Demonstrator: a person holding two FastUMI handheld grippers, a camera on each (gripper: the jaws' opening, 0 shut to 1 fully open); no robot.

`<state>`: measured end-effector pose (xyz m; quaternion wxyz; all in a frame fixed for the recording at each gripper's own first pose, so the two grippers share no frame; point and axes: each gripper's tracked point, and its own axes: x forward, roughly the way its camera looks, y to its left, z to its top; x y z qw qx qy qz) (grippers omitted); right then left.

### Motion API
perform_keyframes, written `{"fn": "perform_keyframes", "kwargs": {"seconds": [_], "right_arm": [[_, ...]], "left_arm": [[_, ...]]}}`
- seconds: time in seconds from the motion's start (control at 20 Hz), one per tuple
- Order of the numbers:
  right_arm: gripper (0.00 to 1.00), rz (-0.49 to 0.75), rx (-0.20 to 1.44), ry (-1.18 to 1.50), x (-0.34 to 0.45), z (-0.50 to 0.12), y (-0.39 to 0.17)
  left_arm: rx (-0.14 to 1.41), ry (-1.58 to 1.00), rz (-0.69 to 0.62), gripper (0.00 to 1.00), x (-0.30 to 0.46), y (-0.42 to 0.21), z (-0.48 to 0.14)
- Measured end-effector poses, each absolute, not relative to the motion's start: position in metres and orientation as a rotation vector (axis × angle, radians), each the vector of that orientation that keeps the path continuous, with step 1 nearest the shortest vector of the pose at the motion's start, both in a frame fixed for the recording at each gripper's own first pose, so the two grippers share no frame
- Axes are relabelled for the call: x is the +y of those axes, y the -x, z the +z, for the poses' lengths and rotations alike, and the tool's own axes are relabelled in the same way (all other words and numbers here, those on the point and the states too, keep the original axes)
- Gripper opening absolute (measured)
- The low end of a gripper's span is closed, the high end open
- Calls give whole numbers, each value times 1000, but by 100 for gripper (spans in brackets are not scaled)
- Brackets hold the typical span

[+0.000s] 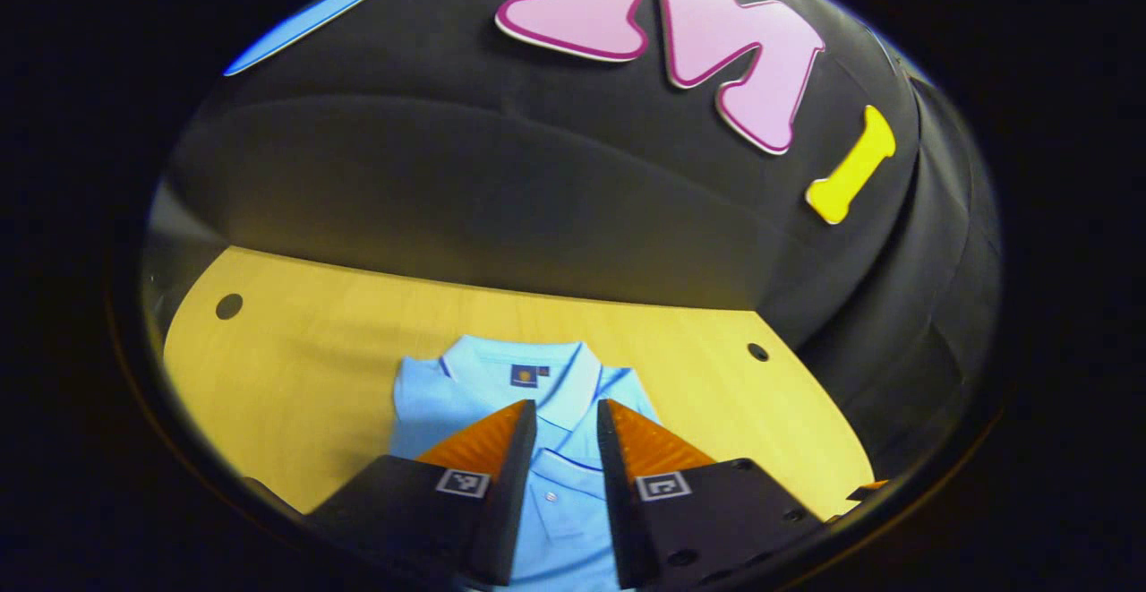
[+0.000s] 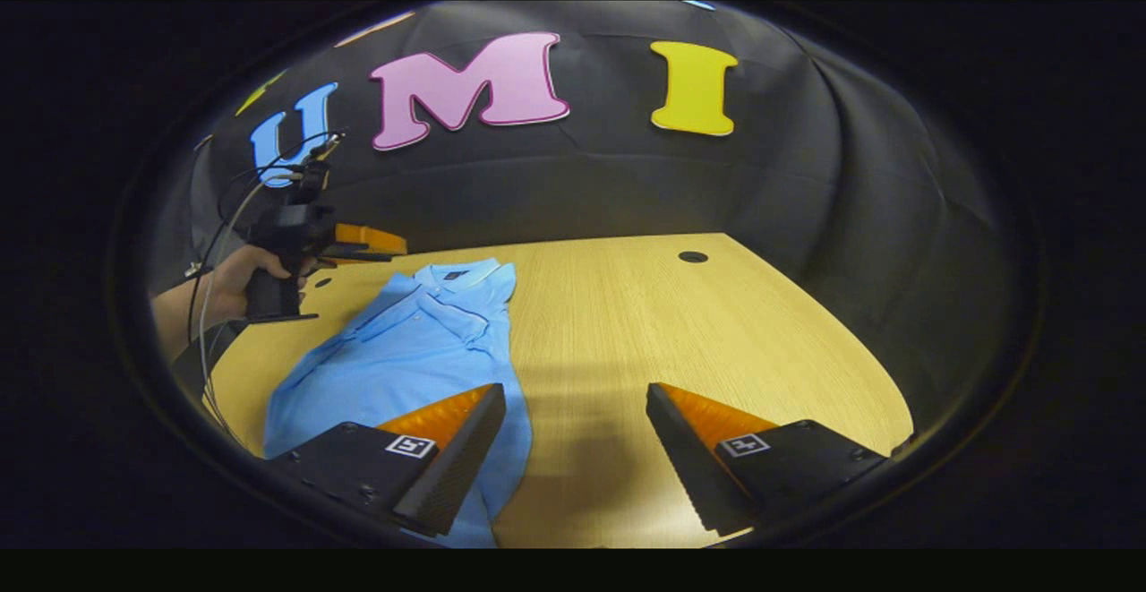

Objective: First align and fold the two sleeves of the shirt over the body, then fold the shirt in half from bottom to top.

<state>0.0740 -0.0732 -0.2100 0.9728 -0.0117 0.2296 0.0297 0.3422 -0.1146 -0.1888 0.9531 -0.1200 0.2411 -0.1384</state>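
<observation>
A light blue polo shirt (image 1: pixel 501 386) lies flat on the wooden table (image 1: pixel 295 377), collar at the far end. It looks narrow, with the sleeves laid in over the body. My left gripper (image 1: pixel 567 408) hovers above the shirt's chest, jaws a little apart with nothing between them. In the right gripper view the shirt (image 2: pixel 403 359) runs from the collar down to the near left. My right gripper (image 2: pixel 573 390) stands wide open at the shirt's lower right edge, its gap over bare table (image 2: pixel 680 332). A hand holds the left gripper (image 2: pixel 358 243) up near the collar.
The booth's black cloth wall (image 2: pixel 806 180) rises behind and to the right of the table. Small round holes (image 2: pixel 692 257) sit in the tabletop near its far edge. Cables (image 2: pixel 215 243) hang from the left gripper. Bare wood lies right of the shirt.
</observation>
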Motion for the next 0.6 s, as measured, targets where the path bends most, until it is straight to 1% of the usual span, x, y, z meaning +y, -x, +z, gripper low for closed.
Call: {"fn": "perform_keyframes", "kwargs": {"seconds": [0.05,0.1,0.15,0.2,0.3,0.35,0.4,0.5,0.55,0.6], "right_arm": [[99,64,464,26,-71,-209,-67],[99,69,465,27,-68,-209,-60],[99,74,467,29,-64,-207,-52],[99,80,472,30,-60,-206,-45],[99,94,479,30,-50,-204,-29],[99,101,490,33,-45,-204,-20],[99,108,499,32,-40,-205,-11],[98,119,521,25,-30,-206,5],[95,124,534,22,-26,-207,14],[99,125,545,15,-22,-207,22]], "left_arm": [[482,235,-272,52,-109,-332,-184],[473,226,-263,63,-103,-320,-179],[462,210,-254,67,-96,-303,-171],[447,181,-238,78,-86,-286,-165],[408,96,-181,87,-60,-246,-157],[392,63,-165,96,-52,-225,-153],[381,40,-149,96,-45,-190,-149],[377,29,-137,97,-39,-143,-144],[382,27,-133,97,-36,-121,-145],[393,30,-131,97,-35,-99,-147]]}}
